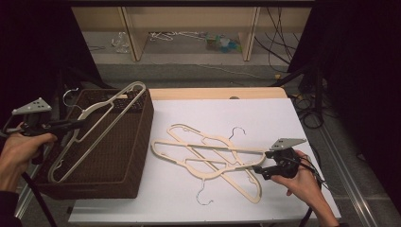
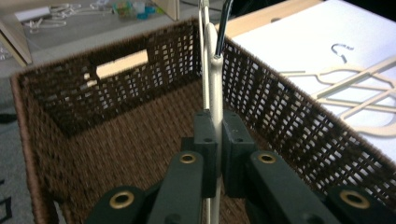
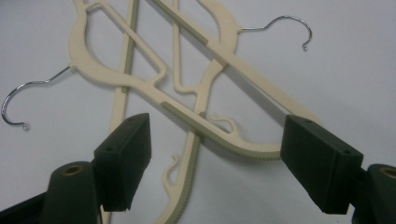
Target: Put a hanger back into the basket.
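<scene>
The left gripper [image 1: 71,125] pinches one cream plastic hanger [image 1: 101,118] over the brown woven basket [image 1: 137,142]. Next, let go. The right gripper [image 1: 259,169] waits, jaws apart, by the crossed cream hangers [image 1: 208,158].

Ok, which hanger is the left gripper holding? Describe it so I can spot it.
Find the brown wicker basket left of the white table. The cream hanger lies slanted over its open top, clamped in the left gripper. The other two hangers lie crossed on the table.
</scene>
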A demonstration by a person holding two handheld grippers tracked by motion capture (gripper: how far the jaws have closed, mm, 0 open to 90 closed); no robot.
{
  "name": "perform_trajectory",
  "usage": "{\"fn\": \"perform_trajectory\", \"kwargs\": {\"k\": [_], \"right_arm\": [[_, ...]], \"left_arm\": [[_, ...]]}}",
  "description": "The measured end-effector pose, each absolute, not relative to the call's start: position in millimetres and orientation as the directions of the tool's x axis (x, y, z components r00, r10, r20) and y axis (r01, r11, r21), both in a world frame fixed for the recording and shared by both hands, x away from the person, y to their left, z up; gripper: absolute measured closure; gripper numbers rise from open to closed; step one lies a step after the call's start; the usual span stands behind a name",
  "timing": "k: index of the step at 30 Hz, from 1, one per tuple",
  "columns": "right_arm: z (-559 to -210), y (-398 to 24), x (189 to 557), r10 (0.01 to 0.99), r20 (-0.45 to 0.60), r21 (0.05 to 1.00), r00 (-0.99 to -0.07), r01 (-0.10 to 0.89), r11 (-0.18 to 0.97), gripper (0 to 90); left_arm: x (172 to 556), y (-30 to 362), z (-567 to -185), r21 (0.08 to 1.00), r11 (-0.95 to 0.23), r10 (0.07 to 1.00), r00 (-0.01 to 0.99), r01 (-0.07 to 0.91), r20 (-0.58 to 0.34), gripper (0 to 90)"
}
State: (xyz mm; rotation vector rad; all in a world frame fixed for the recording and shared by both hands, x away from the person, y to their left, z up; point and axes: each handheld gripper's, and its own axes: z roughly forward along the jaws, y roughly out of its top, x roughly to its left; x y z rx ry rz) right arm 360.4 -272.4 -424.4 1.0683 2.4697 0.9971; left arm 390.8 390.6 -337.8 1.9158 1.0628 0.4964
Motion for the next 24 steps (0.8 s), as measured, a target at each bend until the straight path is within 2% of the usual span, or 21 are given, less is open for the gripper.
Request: {"fn": "perform_trajectory", "kwargs": {"k": [2,9,12,15,20,24], "right_arm": [[-422.6,-271.6,358.8,0.727,0.046,0.667,-0.686,0.562,0.488,25.7],[-423.2,-271.7,359.1,0.723,0.043,0.667,-0.69,0.559,0.493,25.7],[-425.0,-271.2,359.9,0.716,0.021,0.676,-0.698,0.537,0.504,25.7],[-424.4,-269.8,358.9,0.719,0.034,0.672,-0.694,0.548,0.498,25.7],[-424.3,-270.2,358.8,0.719,0.035,0.668,-0.694,0.551,0.5,25.6],[-424.1,-270.5,358.8,0.715,0.037,0.659,-0.698,0.554,0.508,25.5]], "left_arm": [[391.9,392.0,-345.1,0.829,-0.249,0.835,0.545,0.501,-0.079,86.0],[393.4,390.1,-364.3,0.795,-0.259,0.831,0.547,0.549,-0.107,85.9],[396.1,387.8,-372.7,0.765,-0.306,0.821,0.564,0.567,-0.089,85.8],[399.3,383.6,-380.5,0.768,-0.271,0.833,0.541,0.58,-0.115,85.3],[405.8,382.1,-385.4,0.689,-0.377,0.855,0.518,0.619,0.002,83.7],[406.0,387.0,-387.7,0.68,-0.349,0.885,0.466,0.645,0.012,79.9]]}}
